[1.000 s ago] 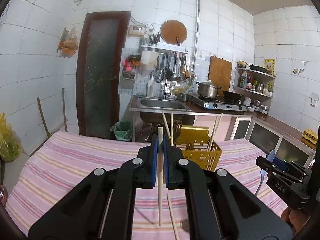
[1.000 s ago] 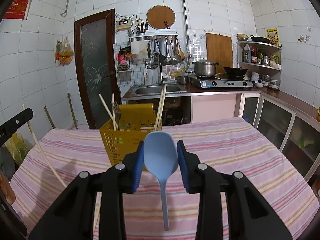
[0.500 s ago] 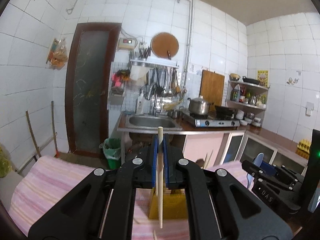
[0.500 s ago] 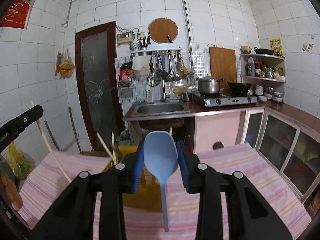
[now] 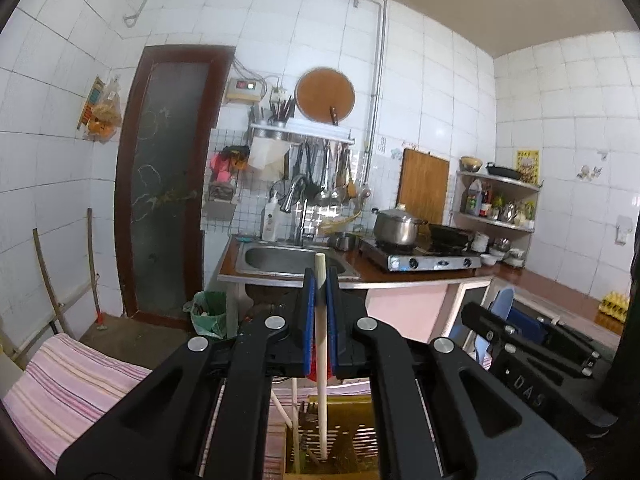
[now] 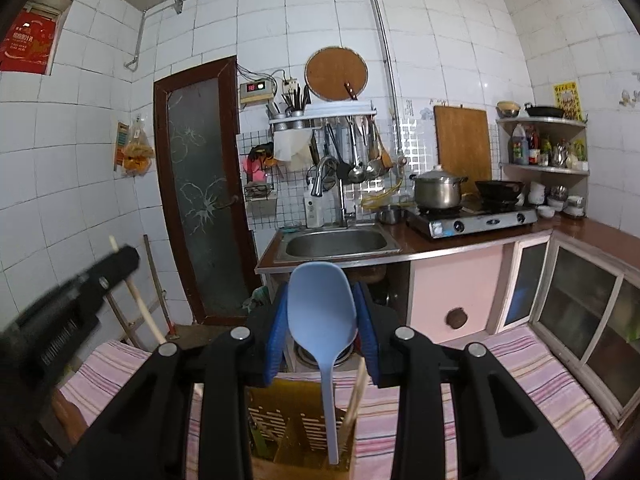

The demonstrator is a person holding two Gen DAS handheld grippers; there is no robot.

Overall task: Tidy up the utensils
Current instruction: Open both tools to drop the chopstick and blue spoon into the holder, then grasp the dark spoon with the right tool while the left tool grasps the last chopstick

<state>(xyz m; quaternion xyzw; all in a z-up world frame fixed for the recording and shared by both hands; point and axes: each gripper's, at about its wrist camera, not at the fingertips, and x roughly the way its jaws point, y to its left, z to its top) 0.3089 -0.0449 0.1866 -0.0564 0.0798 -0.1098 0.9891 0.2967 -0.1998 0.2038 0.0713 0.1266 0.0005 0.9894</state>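
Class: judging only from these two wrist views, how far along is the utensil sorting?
Done: some chopsticks already stand in the yellow basket. In hand: the left gripper clamps a chopstick, the right gripper a blue spoon, both above the basket. Left: releasing both into it.

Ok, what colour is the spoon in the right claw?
Light blue. The spoon shows best in the right wrist view, clamped between the right claw's blue pads.

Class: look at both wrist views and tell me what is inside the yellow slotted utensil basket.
Inside the yellow basket stand wooden chopsticks, and dark fork tines show near its left wall. The held chopstick and blue spoon hang over it. Gripper bodies cover its bottom and other compartments.
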